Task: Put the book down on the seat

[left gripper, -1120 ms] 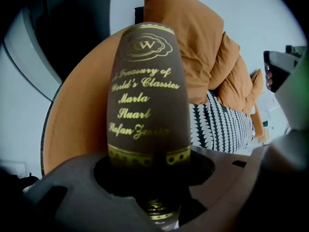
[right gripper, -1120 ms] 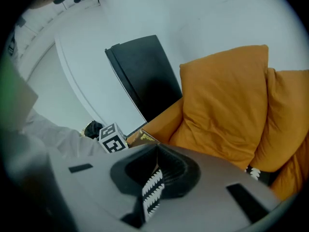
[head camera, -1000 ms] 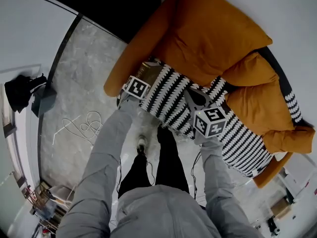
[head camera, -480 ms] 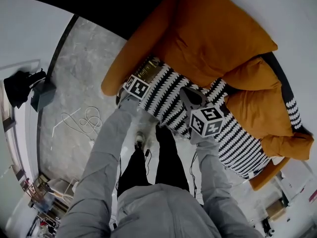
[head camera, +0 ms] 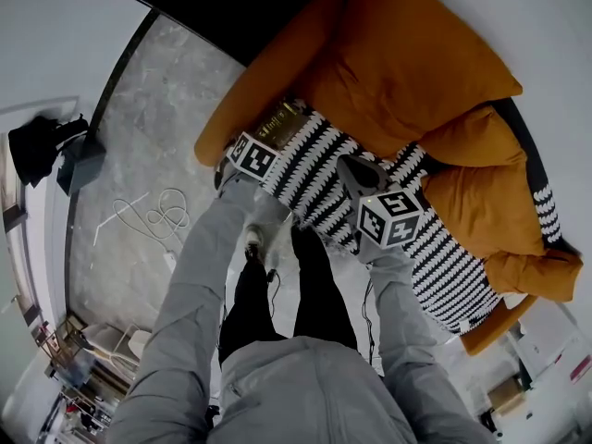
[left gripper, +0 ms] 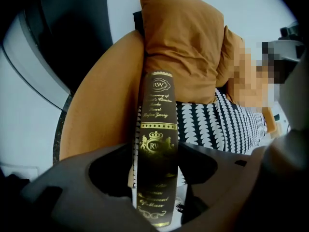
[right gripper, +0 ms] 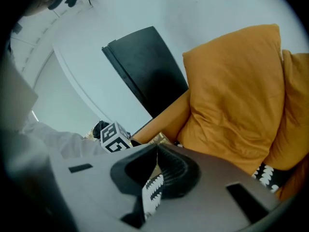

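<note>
The book, dark brown with gold lettering on its spine, stands spine-up between the jaws of my left gripper. The jaws are opening, and a thin gap shows beside the book on the right. In the head view the book sits at the left end of the seat, by the orange armrest, with my left gripper just behind it. The seat carries a black-and-white patterned throw. My right gripper hovers over the middle of the throw, its jaws shut with nothing in them.
Big orange back cushions line the sofa's rear, with another to the right. The person's legs stand against the sofa's front edge. On the marble floor lie a white cable and a black bag. A black panel leans on the wall.
My left gripper and the book have edged slightly farther onto the seat's left end. The right gripper has hardly moved.
</note>
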Motion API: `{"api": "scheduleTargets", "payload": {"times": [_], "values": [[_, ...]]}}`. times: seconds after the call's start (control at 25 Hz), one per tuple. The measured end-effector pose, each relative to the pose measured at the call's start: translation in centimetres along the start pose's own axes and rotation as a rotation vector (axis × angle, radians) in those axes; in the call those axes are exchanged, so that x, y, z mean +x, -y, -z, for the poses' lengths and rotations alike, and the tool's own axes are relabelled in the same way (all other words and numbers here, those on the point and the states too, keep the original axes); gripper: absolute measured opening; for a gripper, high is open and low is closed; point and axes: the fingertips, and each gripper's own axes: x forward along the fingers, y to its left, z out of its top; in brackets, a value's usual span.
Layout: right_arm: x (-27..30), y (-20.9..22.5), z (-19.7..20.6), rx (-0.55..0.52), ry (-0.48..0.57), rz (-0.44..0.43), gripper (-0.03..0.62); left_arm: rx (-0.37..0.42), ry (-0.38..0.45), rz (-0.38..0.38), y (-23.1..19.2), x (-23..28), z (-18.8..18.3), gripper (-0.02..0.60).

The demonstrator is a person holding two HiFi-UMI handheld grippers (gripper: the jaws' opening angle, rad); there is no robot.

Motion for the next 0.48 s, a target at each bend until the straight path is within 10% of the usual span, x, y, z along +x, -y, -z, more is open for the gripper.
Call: {"api": "scheduleTargets", "payload": {"times": [0.48], "values": [[-1.9,-5.1,0.5,-0.016,0.031,0.035,0.029,-0.009,0.107,-0.02,-1.8,-6.1,3.2,0.284]]}}
